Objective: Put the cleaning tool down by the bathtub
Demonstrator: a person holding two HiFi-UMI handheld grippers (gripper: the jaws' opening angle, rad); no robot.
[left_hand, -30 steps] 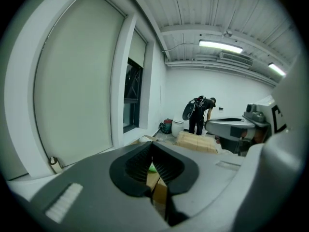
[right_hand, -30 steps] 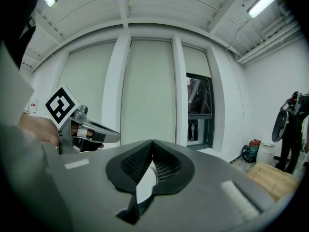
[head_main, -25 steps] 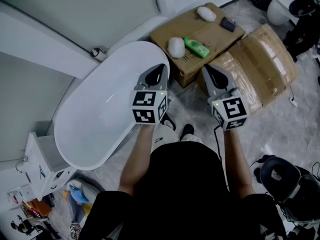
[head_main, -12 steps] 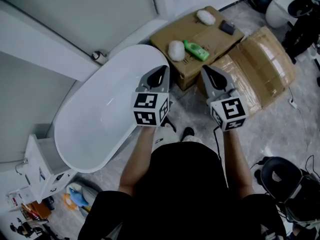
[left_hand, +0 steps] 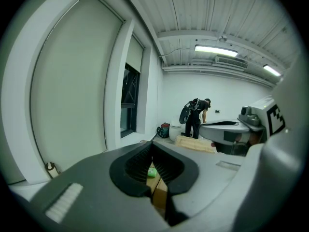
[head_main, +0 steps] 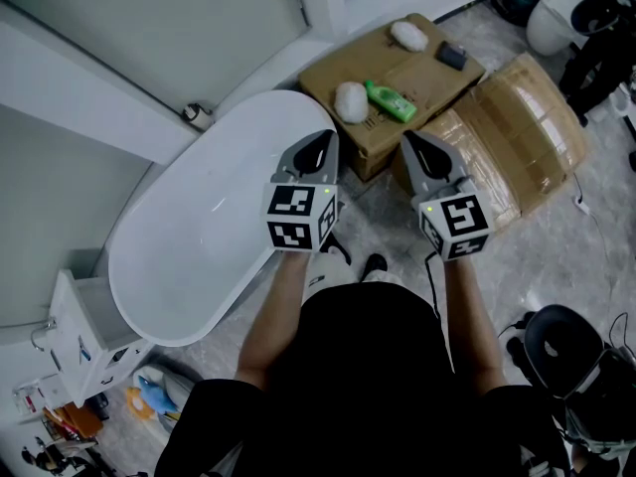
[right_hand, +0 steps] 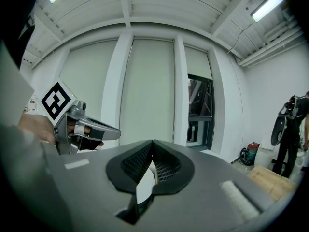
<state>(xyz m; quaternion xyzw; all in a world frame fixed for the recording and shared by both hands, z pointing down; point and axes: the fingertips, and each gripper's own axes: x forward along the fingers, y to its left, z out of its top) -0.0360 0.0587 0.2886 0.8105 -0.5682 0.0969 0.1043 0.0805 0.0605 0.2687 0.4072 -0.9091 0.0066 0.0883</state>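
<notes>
Grey shells nearest me: left gripper (head_main: 320,139) and right gripper (head_main: 409,139) are held side by side above the floor, both pointing away from the body toward the boxes. Left gripper view: tips pressed together, nothing between them. Right gripper view: same, pads meeting at the tip, empty. So I hold no tool.

Left of both: white bathtub (head_main: 199,237), long axis running near-left to far-right, its far end just beside the cardboard box (head_main: 422,68). A taped box (head_main: 517,137) sits to the right.

Box top, near-left corner: white fluffy pad (head_main: 350,97). I take it for the cleaning tool, though I cannot be sure. A green bottle (head_main: 390,98) lies just beside it.

Key relation: the pad lies ahead of the tongs, between their two lines and closer to the left tips, with the tub's end just to its left. Left hand is the nearer one. The pad is roundish, so I read no clear long axis and no pointing direction.

Judgement: either the pad is already set down by the tub, or the pick has not begun. I cannot tell which.

Farther along the box top: a dark small block (head_main: 452,56) toward the far-right corner, and a second white pad (head_main: 408,35) at the far edge.
</notes>
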